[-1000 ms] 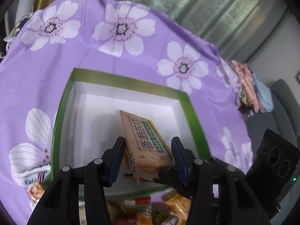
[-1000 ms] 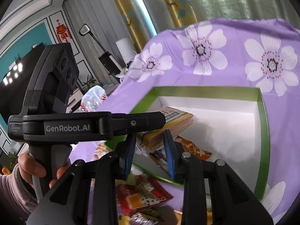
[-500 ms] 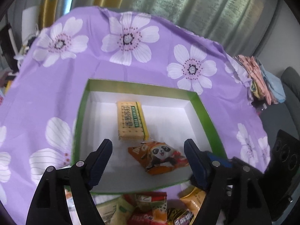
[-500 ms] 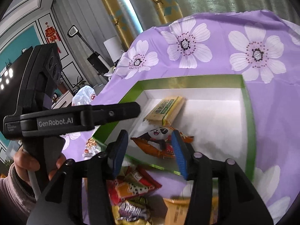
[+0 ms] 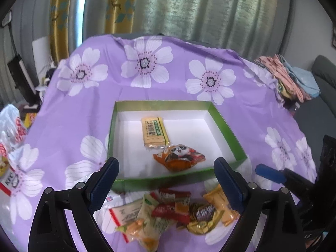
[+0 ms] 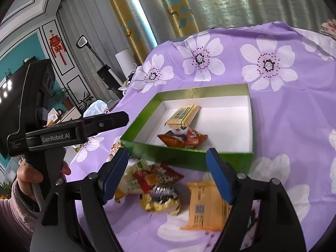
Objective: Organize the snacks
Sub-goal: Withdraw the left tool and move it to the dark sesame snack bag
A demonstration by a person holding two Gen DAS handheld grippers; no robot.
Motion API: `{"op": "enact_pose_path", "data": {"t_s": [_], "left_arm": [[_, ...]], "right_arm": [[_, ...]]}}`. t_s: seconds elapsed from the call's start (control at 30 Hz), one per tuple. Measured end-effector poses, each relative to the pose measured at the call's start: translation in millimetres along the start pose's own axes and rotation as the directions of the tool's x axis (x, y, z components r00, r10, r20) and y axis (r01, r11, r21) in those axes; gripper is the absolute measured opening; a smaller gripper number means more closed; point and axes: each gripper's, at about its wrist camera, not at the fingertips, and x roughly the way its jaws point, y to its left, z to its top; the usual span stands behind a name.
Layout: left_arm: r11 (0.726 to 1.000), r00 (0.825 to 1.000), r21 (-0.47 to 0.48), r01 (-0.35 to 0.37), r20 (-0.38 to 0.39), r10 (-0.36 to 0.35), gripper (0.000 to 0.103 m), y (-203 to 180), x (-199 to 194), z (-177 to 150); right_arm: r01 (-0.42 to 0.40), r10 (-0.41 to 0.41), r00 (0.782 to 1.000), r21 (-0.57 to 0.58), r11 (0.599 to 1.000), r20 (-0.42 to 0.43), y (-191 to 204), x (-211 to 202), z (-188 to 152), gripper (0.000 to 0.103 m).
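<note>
Both grippers stand with jaws wide apart, holding nothing. Left gripper [image 5: 166, 180] hovers over the near wall of the box [image 5: 229, 138], its blue ribbed pads on black plastic fingers framing the loose snack pile [image 5: 170, 212]. Right gripper [image 6: 167, 174] hovers above the same pile [image 6: 159, 187], and beside it the left one shows side-on, its black body printed "GenRobot.AI".

Shallow and rectangular, the box has glossy green walls and a plain white floor. Inside lie two snacks: a flat, oblong cracker pack [image 5: 154, 133], clear-wrapped over pale biscuits, with a green strip reading "SODA CRACKER" beside Chinese characters, and a crinkled orange pouch [image 5: 178, 157] printed with a panda face, its corner just touching the near end of the crackers.

Outside, just before the near wall, the pile holds shiny foil and film wrappers: a flat yellow-orange packet [image 6: 204, 205] with a barcode, a crumpled gold-and-silver one [image 6: 162, 195], a red one [image 6: 157, 176]; their print is too blurred to read.

Everything rests on a smooth purple cloth [image 5: 168, 84] patterned with big white flowers. At far left a bag [image 5: 10, 180] reads "KFC".
</note>
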Motion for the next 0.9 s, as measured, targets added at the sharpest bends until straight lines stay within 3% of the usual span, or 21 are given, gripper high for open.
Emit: {"op": "enact_pose_path", "data": {"t_s": [0.2,0.3,0.4,0.9], "left_arm": [[0.998,0.998,0.036,-0.052,0.047,0.050,0.092,-11,-29,-13],[0.996,0.996,0.053,-0.075,0.062,0.071,0.092,-18,-40,-20],[0.995,0.994,0.058,-0.084,0.069,0.080,0.092,-22,-49,-28],[0.993,0.994,0.070,-0.095,0.052,0.091,0.092,-31,-64,-57]], "right_arm": [[0.042,-0.042,0.999,-0.001,0.999,0.003,10,-22,-12,0.083],[0.088,-0.087,0.996,-0.021,0.996,0.013,20,-34,-18,0.091],[0.143,-0.142,0.989,-0.052,0.988,0.026,31,-44,-25,0.091],[0.142,-0.141,0.990,-0.079,0.987,0.020,50,-61,-49,0.091]]}}
